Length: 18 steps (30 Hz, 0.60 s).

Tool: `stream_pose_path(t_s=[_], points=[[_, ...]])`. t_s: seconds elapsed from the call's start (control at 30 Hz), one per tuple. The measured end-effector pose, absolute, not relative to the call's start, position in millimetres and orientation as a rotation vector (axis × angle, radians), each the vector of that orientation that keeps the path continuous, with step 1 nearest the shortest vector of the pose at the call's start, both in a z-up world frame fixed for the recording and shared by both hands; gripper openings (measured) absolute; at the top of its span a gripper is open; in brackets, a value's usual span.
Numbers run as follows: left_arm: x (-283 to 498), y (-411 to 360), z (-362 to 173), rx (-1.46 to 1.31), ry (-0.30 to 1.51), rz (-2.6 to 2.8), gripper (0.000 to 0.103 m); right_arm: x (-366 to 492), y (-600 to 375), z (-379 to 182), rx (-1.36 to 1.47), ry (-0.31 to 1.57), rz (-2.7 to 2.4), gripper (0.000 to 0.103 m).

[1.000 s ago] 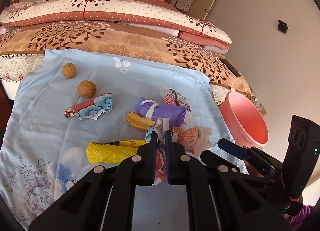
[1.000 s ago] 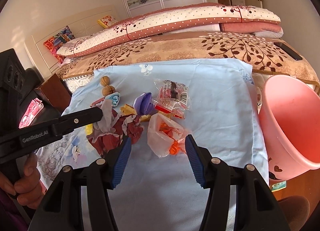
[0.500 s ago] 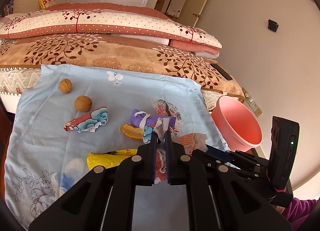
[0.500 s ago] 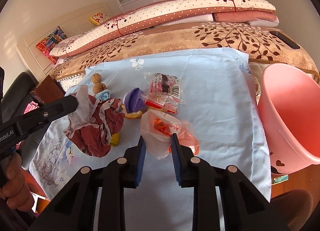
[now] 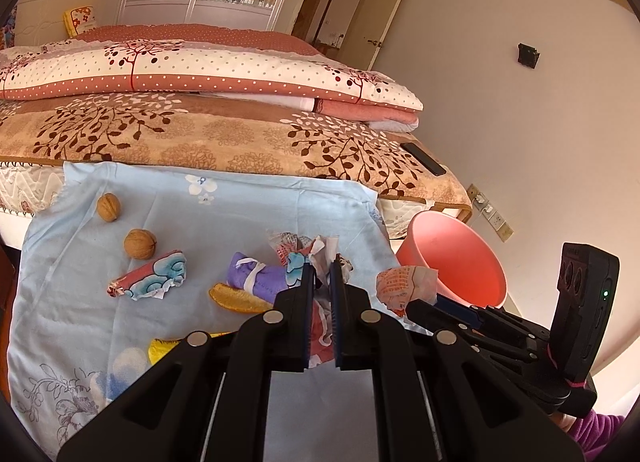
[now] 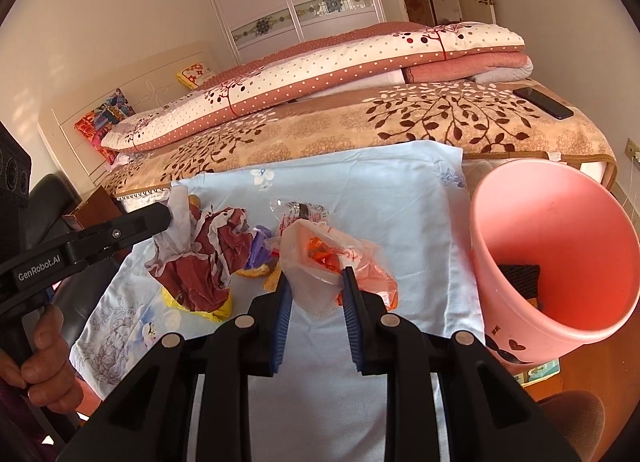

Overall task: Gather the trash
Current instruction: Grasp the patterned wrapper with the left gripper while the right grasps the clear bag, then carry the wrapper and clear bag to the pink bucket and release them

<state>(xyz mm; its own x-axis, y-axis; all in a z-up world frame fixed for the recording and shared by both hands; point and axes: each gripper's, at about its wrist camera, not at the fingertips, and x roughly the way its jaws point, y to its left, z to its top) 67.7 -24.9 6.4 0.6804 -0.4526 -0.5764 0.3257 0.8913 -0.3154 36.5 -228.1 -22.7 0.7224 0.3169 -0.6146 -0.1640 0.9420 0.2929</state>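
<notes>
My left gripper (image 5: 322,262) is shut on a crumpled dark red and white wrapper (image 6: 200,258) and holds it above the light blue cloth (image 5: 240,214). My right gripper (image 6: 316,276) is shut on a clear plastic bag with orange scraps (image 6: 328,262), lifted off the cloth; the bag also shows in the left wrist view (image 5: 404,286). A pink bin (image 6: 560,246) stands to the right of the cloth, open, with something dark inside. Other trash lies on the cloth: a purple wrapper (image 5: 260,276), an orange peel (image 5: 236,298), a yellow wrapper (image 5: 160,348), a cloud-patterned wrapper (image 5: 150,278).
Two walnuts (image 5: 109,206) (image 5: 139,244) lie at the cloth's left. A clear printed wrapper (image 6: 300,214) lies mid-cloth. Behind is a bed with folded quilts (image 5: 200,74) and a black phone (image 5: 424,158). A dark wooden cabinet (image 6: 96,202) stands at the left.
My right gripper closed on the plastic bag and lifted it toward the bin. My left gripper rose higher with the red wrapper.
</notes>
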Motion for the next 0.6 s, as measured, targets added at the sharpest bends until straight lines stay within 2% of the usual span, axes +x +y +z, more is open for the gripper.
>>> stream_pose_path(t_s=[0.6], points=[[85.5, -97.9, 32.6, -0.146, 0.631, -0.560, 0.007, 33.0, -301.0, -9.5, 0.305, 0.636, 0.122, 0.024]])
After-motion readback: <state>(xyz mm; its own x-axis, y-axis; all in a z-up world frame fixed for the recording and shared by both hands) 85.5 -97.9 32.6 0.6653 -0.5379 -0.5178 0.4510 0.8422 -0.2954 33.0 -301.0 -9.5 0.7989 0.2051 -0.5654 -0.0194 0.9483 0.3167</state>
